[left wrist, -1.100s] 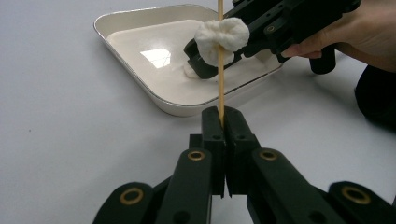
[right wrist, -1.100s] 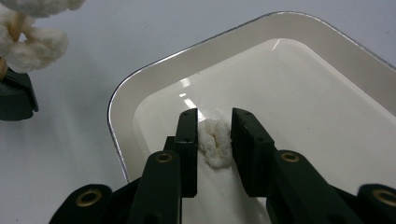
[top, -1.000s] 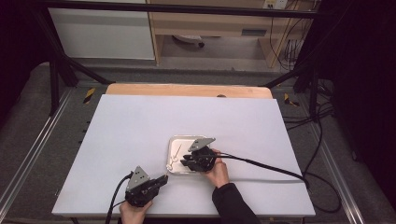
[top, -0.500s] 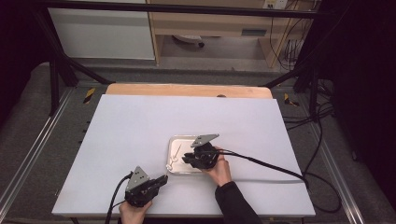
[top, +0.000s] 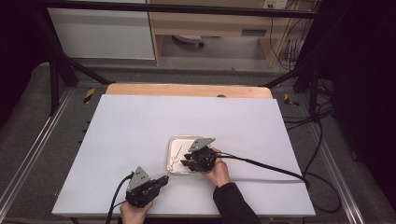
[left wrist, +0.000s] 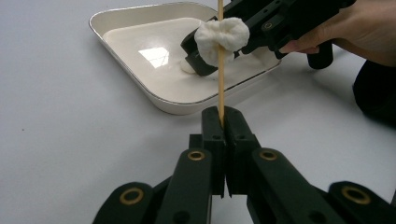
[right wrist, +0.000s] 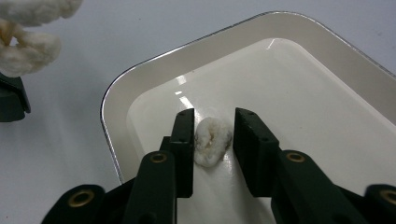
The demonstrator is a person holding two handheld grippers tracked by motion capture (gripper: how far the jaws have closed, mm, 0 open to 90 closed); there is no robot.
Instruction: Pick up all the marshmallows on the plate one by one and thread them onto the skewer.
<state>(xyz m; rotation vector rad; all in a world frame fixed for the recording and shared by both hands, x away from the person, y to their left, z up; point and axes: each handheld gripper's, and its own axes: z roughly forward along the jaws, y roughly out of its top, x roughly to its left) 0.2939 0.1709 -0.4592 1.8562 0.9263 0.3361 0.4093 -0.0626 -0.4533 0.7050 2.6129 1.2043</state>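
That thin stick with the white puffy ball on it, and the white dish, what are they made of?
The thin tan stick looks like bare wood or bamboo: pale, matte, straight. The white puffy ball seems soft, like popcorn or marshmallow; its surface is lumpy and dull. The shallow white dish looks like glazed ceramic or enamelled metal: glossy, reflecting light, with a thin dark rim.

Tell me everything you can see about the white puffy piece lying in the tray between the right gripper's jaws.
The white puffy piece is a small, lumpy, off-white lump, soft-looking like popcorn or a marshmallow, with a crease down its middle. It lies on the glossy floor of the cream tray, near the tray's rim. The right gripper straddles it: the left jaw looks to be touching its side, while a gap shows between it and the other jaw, so it isn't clamped. The jaws have just been opening around it.
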